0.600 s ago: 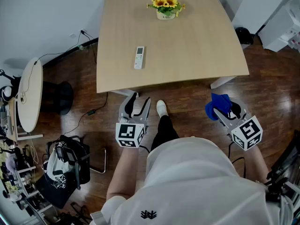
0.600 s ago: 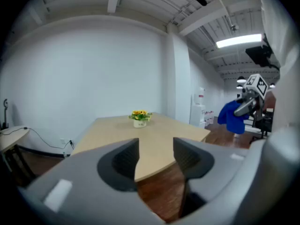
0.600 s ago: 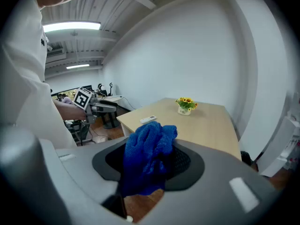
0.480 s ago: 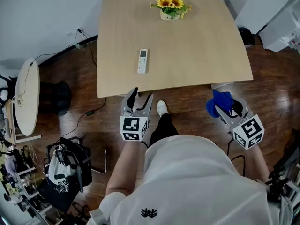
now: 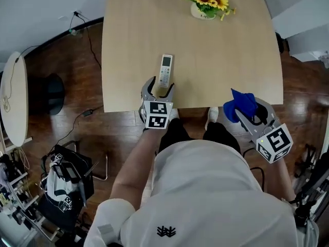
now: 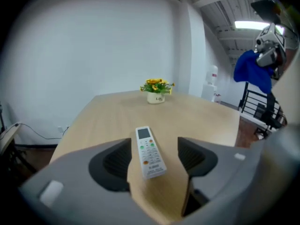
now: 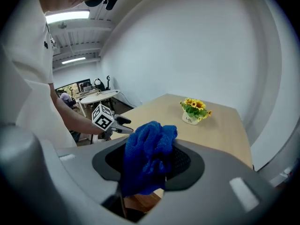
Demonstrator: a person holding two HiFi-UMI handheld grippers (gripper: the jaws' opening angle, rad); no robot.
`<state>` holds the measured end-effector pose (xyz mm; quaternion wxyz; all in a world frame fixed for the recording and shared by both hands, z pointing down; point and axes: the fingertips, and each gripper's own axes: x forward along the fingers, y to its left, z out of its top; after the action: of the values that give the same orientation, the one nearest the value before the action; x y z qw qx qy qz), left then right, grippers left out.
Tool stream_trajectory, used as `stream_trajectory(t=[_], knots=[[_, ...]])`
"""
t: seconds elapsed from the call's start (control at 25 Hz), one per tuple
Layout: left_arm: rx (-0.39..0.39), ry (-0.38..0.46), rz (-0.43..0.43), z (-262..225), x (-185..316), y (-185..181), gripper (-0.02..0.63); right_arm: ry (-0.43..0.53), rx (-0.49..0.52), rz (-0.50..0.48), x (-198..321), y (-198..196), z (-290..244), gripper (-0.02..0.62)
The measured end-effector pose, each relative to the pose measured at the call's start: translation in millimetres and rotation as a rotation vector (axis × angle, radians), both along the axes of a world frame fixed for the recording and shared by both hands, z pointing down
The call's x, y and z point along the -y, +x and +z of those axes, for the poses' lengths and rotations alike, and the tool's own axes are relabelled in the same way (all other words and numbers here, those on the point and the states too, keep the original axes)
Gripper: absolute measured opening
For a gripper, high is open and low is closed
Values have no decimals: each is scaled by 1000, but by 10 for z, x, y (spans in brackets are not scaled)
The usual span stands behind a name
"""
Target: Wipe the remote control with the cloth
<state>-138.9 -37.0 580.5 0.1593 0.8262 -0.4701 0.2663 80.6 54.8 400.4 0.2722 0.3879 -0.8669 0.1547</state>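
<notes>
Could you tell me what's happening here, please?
A person stands at a table with a gripper in each hand. The left gripper, jaws open, is lined up on the remote near the table's edge, without gripping it. The right gripper holds a blue cloth off to the side. No wiping yet.

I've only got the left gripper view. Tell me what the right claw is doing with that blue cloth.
Observer: In the right gripper view the right claw is shut on the blue cloth, which is bunched up between its jaws.
Operator: Place it against the remote for me.
Observer: In the head view the cloth is held by the near right corner of the table, well to the right of the remote control.
Operator: Now give me my own claw's position.
Observer: From above, the left claw is at the table's near edge, with its tips on either side of the remote's near end.
</notes>
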Motion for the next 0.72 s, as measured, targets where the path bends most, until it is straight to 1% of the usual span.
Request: stream_trajectory(t=[0.08,0.2,0.36,0.56,0.72], knots=[[14,-21,-33,125,151,43,311,-6,-7,-38,163,16,-7,190],[59,-51,-91,310,288,81,311,8,-19,-104,328,45,-91,190],[94,-84,-161,561,355,65,310,16,-42,-143,455,197,-161,190],[80,-124,-240,700,437,10,310,12,-67,-157,602,450,-174,190],[59,-136,-259,728,467,-6,290,12,-76,-164,712,527,-176,190]])
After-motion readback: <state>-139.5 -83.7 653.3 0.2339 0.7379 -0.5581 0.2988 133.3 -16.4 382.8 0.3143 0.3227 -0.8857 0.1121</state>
